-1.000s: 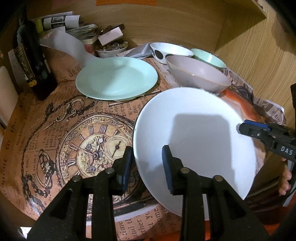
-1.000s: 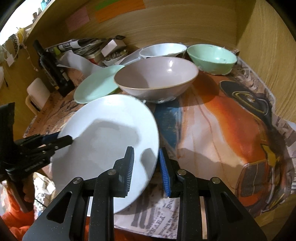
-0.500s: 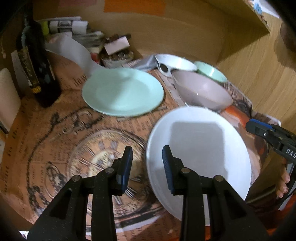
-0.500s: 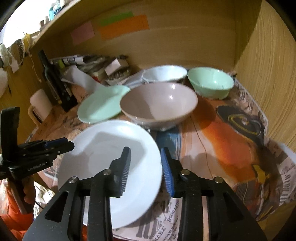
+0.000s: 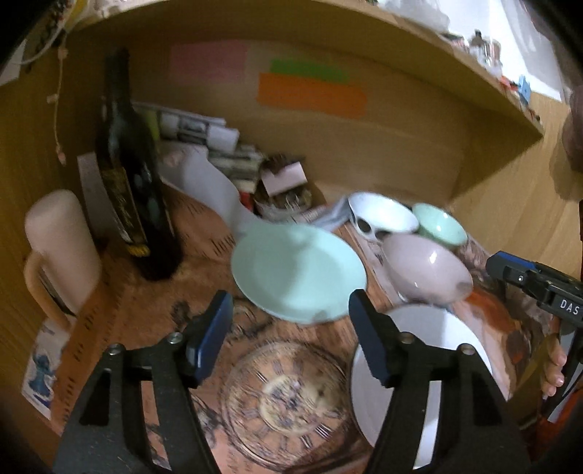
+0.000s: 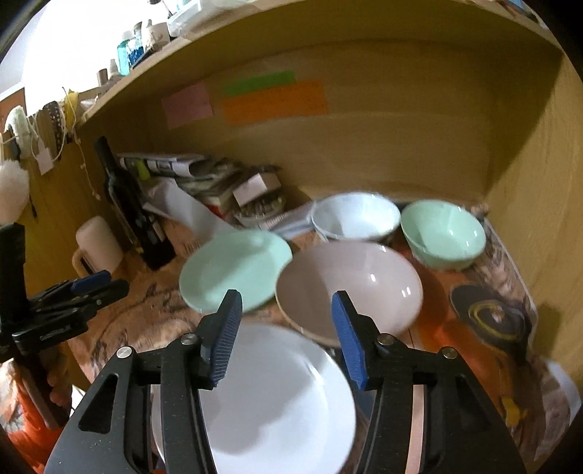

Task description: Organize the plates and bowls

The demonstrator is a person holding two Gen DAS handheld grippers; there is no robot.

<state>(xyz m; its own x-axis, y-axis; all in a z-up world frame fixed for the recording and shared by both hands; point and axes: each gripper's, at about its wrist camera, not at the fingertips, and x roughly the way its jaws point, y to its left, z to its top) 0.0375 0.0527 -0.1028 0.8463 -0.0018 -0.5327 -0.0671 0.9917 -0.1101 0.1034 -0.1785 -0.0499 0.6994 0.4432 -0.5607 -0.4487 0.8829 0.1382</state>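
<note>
A white plate point(image 5: 437, 350) point(image 6: 277, 393) lies flat at the table's near edge. My left gripper point(image 5: 291, 335) hovers above and to its left, jaws opening, nothing between them. My right gripper point(image 6: 288, 335) hangs over the plate's far rim, jaws also opening and empty. Behind the white plate sit a mint plate point(image 5: 298, 269) point(image 6: 233, 269) and a pinkish-grey bowl point(image 5: 426, 269) point(image 6: 349, 288). Further back stand a white bowl point(image 5: 382, 217) point(image 6: 355, 218) and a mint bowl point(image 5: 441, 226) point(image 6: 442, 233). Each gripper shows at the edge of the other's view.
A dark bottle point(image 5: 135, 189) and a cream mug point(image 5: 62, 248) stand at the left. Papers and a small cluttered dish point(image 6: 255, 208) fill the back. Wooden walls close in the back and right, with a shelf point(image 6: 328, 32) overhead. A printed cloth point(image 5: 284, 397) covers the table.
Both grippers have risen and drawn back from the white plate's rim, and their jaws have spread much wider. The plate stays lying on the table.
</note>
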